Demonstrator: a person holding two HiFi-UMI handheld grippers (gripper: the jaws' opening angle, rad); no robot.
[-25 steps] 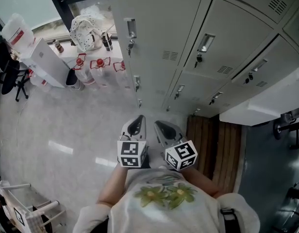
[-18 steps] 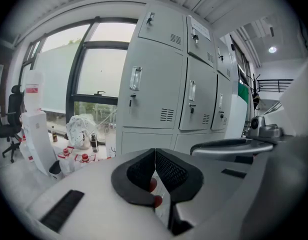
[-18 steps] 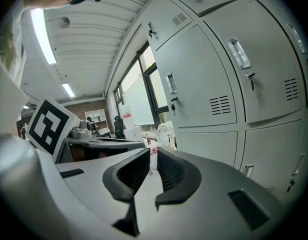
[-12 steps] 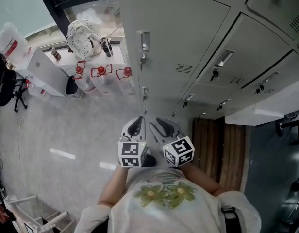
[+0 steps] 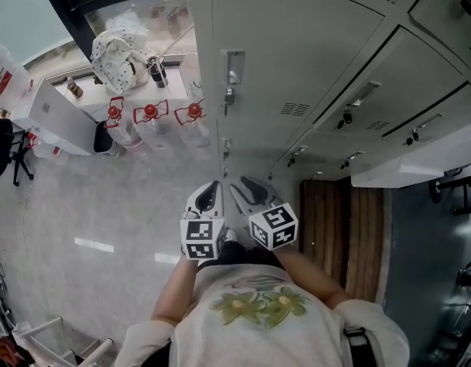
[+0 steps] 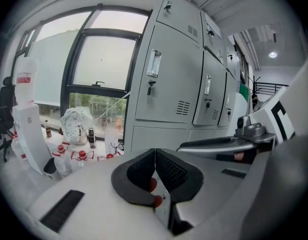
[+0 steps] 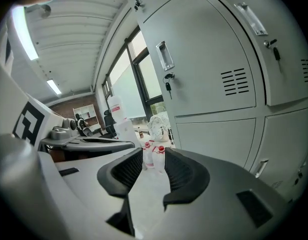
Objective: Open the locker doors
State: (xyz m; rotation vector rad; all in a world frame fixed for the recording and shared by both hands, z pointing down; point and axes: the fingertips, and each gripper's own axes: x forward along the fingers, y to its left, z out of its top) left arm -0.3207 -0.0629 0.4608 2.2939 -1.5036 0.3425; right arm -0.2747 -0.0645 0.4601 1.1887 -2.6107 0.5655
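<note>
Lockers [image 5: 312, 52] fill the far right of the head view, grey steel, with every door in sight shut. The nearest tall door [image 5: 297, 29] has a recessed handle [image 5: 234, 66] at its left edge and a key [image 5: 229, 95] hanging just below it. Both tools sit close to the person's chest, side by side and well short of that door: the left gripper [image 5: 211, 196], with the right gripper [image 5: 247, 191] just beside it. A row of water bottles [image 5: 150, 115] with red caps stands at far left, near the window.

In the left gripper view the pads meet at their tips, clenched on nothing. The door stands far ahead, its handle above the jaws.

In the right gripper view the jaws have just been opening and now stand apart with nothing between them — only the far bottles show through the gap. The door rises to the right, handle and key high above the jaws.

The door is probably thin sheet steel — light, stiff, and free to swing once the latch gives. Its painted face looks smooth and offers nothing to pinch. The handle's recess seems the place to take hold, with one jaw hooked behind its lip and a pull toward the person. The hinges are likely on the right edge. Whether the key needs turning first I cannot tell.
</note>
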